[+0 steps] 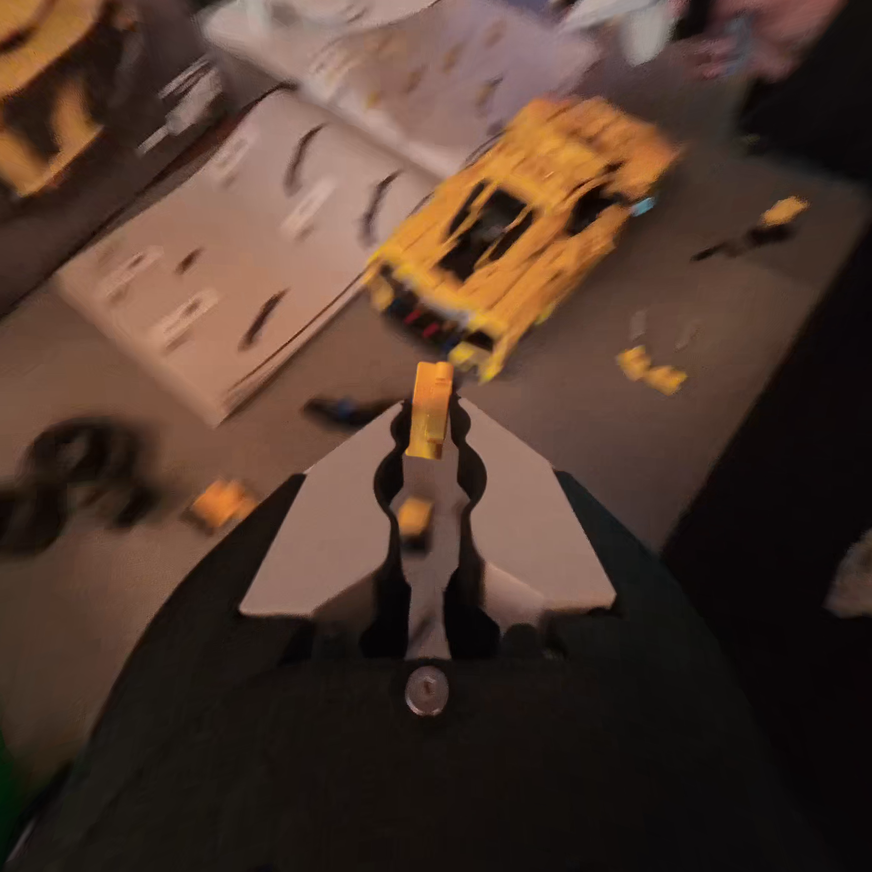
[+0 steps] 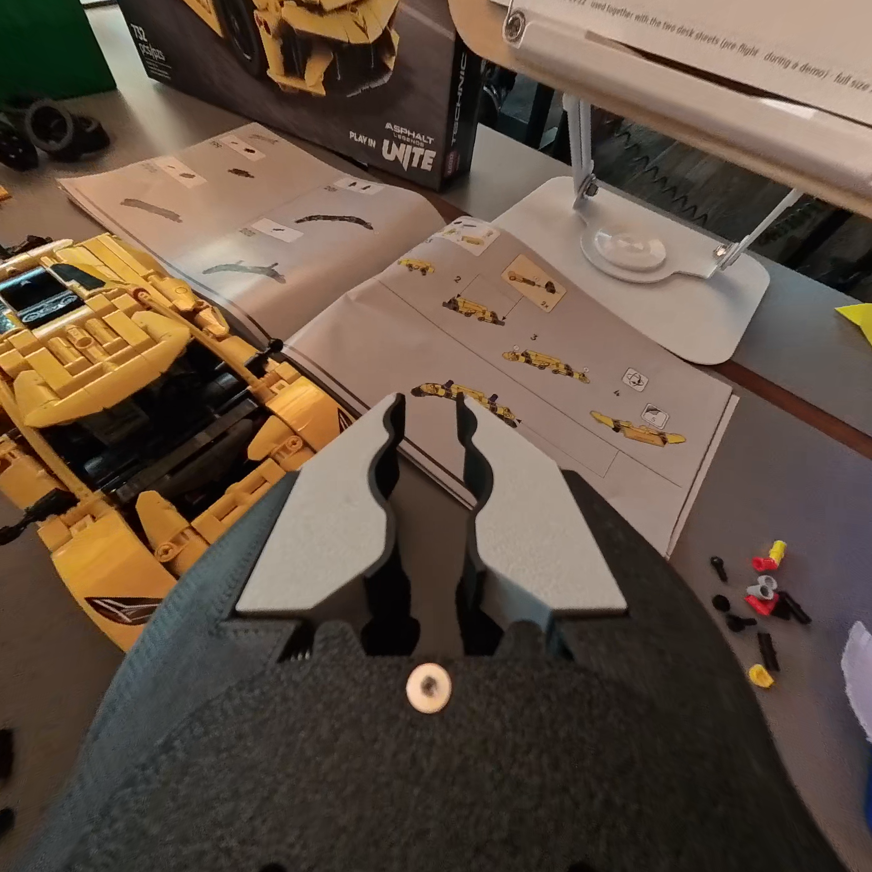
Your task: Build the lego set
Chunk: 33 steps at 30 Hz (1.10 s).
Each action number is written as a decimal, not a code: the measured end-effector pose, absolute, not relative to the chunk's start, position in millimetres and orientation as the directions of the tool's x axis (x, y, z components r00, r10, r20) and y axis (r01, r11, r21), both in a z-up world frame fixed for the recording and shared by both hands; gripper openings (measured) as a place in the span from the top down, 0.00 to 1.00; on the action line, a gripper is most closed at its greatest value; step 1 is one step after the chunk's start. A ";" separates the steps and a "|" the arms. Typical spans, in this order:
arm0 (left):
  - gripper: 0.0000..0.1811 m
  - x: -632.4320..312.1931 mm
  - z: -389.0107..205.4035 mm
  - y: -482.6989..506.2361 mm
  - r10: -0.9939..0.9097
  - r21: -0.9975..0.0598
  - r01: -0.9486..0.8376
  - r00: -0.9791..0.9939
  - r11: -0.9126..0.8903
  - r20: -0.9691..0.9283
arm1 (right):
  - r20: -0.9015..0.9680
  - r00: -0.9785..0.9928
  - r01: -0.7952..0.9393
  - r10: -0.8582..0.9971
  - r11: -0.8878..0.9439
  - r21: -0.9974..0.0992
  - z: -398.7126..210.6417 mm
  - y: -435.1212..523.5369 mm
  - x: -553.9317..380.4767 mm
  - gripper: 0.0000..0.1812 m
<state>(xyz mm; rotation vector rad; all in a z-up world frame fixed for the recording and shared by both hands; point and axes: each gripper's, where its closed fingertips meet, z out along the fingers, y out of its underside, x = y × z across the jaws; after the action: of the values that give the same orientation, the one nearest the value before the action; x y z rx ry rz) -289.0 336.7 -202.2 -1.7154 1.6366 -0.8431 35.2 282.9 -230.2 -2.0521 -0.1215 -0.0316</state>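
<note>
Gripping a small yellow piece (image 1: pixel 428 415) upright between its fingertips: left gripper (image 1: pixel 429 410), hovering above the table (image 1: pixel 590 453), whole view smeared by motion blur. Lying at the table's left edge, black tires (image 1: pixel 71 476). Sitting just right of those, loose yellow bits (image 1: pixel 222 505). Spreading flat beyond them, an open instruction booklet (image 1: pixel 198 283). Resting past the fingertips toward the far right corner, the yellow car (image 1: pixel 514 245), nose pointing back at the camera. Scattering near the right edge, more yellow pieces (image 1: pixel 651 373).

Hanging empty with fingers parted by a narrow gap: right gripper (image 2: pixel 430 401), over the booklet's near edge (image 2: pixel 472 330). Piling up at the far left edge, tires (image 2: pixel 52 129). Sitting left of the gripper, touching the booklet's left page, the car (image 2: pixel 118 377), black cockpit showing through the yellow shell. Standing behind the booklet, the set's box (image 2: pixel 306 94). Rising at the far right, a white stand (image 2: pixel 660 283) carrying a printed sheet (image 2: pixel 684 61). Lying by the right edge, just off the booklet's corner, small black, red, grey and yellow pins (image 2: pixel 759 608).
</note>
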 end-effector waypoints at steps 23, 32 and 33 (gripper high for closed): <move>0.81 -142.4 -277.6 134.7 -0.918 -0.638 -0.725 -0.390 0.261 0.067 | -0.011 0.998 0.013 0.064 -0.360 -0.933 -206.0 278.9 45.3 0.90; 0.80 -113.7 -133.4 341.1 -0.986 -0.934 -0.337 0.072 0.118 -0.151 | -0.052 0.998 -0.033 0.043 -0.362 -0.932 -211.3 279.8 53.6 0.90; 0.81 -113.2 -149.9 365.2 -0.975 -0.914 -0.399 0.165 0.072 -0.148 | -0.036 0.999 -0.022 0.032 -0.371 -0.928 -213.8 279.4 56.6 0.90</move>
<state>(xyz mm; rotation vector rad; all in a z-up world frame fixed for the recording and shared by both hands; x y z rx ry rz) -113.2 365.2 -149.9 -1.4904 1.3927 -0.7633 56.6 279.4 -213.8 -1.9503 -0.0070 0.0561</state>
